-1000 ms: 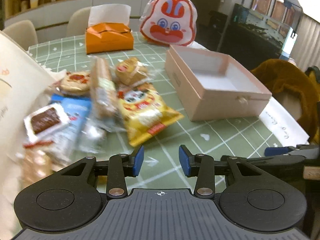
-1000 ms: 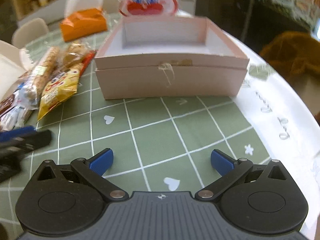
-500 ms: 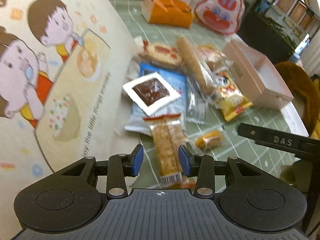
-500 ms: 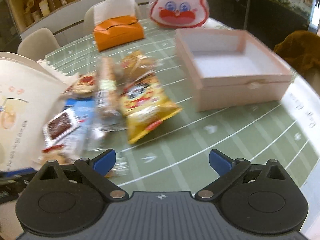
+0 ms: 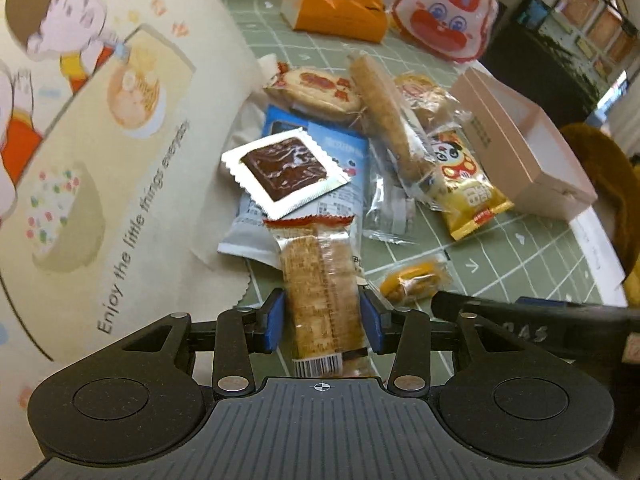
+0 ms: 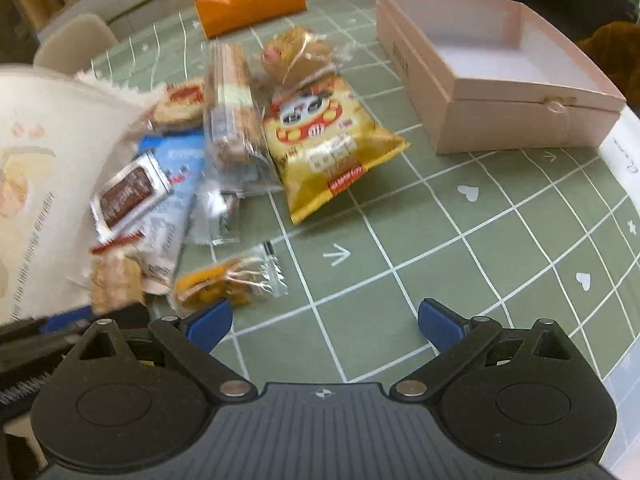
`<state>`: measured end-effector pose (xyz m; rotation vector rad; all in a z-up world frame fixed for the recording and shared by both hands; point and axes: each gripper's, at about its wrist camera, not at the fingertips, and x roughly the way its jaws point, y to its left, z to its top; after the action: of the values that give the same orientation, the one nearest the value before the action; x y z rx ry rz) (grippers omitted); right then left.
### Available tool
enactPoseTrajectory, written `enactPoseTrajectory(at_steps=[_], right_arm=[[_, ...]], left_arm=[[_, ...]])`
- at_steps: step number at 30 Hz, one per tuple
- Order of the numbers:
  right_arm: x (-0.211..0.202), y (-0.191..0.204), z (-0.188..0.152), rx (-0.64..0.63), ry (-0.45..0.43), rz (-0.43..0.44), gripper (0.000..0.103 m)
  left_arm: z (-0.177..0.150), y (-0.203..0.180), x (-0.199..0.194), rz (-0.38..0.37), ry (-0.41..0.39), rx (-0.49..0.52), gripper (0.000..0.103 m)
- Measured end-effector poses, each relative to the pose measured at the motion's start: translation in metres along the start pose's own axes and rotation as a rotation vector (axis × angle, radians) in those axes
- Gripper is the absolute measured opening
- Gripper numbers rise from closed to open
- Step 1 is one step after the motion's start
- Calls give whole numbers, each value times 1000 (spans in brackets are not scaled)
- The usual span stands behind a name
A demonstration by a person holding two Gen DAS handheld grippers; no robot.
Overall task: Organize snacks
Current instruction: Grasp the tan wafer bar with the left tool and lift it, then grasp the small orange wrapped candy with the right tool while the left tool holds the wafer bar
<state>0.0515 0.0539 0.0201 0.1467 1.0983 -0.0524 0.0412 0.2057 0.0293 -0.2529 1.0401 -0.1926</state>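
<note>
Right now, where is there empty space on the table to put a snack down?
The bare green tablecloth between the yellow snack bag, the pink box and the right gripper is free. The box's inside is empty too. It is crowded on the left, where snacks pile beside the big cartoon bag.

From my right tool [image 6: 324, 322], bare surface [image 6: 460, 264] runs clear from twelve to three o'clock. The box [image 6: 500, 120] blocks one o'clock farther out. The snack pile [image 6: 240, 152] crowds ten to eleven. My left tool [image 5: 323, 326] has the big printed bag [image 5: 100, 160] walling nine to eleven o'clock.
</note>
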Motion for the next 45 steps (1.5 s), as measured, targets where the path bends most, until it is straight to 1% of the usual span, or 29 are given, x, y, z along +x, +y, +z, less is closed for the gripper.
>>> enactPoseTrajectory(at_steps=[2,4,8,10,12,13,14,16,17,20,23,28,32,34,35,38,41,43,45], right_arm=[[2,4,0,-31,-12,-42,96],[5,5,4,-62,-18,-72,94],[9,2,18,-108,-69,-168,94],[11,-2,24,-119,-74,-196,94],[12,-8,30,-108,-70,-209,94],[11,-11,31,-94,-64,-228,94],[10,-15,32,-76,-59,-226,94],[7,-20,34,-31,-45,-204,94],[4,-21,33,-8,-41,-180,94],[-2,-16,29,24,-28,-110,94],[-7,-4,26,24,-38,-85,94],[-12,8,34,34,-62,-38,94],[-9,3,42,100,-38,12,94],[-3,5,42,92,-21,-4,94],[1,8,41,75,-3,-18,94],[7,15,34,13,41,-24,94],[1,12,28,-38,14,-87,94],[-4,4,28,-33,-5,-140,94],[-10,-1,28,-39,-29,-147,94]], left_arm=[[1,0,0,-28,-1,5,43],[3,1,2,-74,5,-18,43],[8,-8,13,-173,47,-37,42],[10,-12,15,-214,62,-35,42],[10,-16,14,-231,59,-20,42],[11,-16,12,-223,50,-13,42],[12,-15,10,-201,37,-7,42],[17,-10,7,-135,15,-12,42],[19,-4,6,-117,10,-29,42],[22,10,5,-103,16,-84,42],[20,16,2,-69,15,-87,42],[16,27,-5,-66,5,-110,42],[15,33,-10,-74,-4,-127,42],[14,33,-12,-75,-2,-132,42],[14,33,-12,-76,0,-132,42],[13,31,-13,-81,7,-125,42],[13,28,-13,-95,12,-116,42],[11,26,-12,-103,17,-111,42],[10,23,-9,-105,27,-105,42]])
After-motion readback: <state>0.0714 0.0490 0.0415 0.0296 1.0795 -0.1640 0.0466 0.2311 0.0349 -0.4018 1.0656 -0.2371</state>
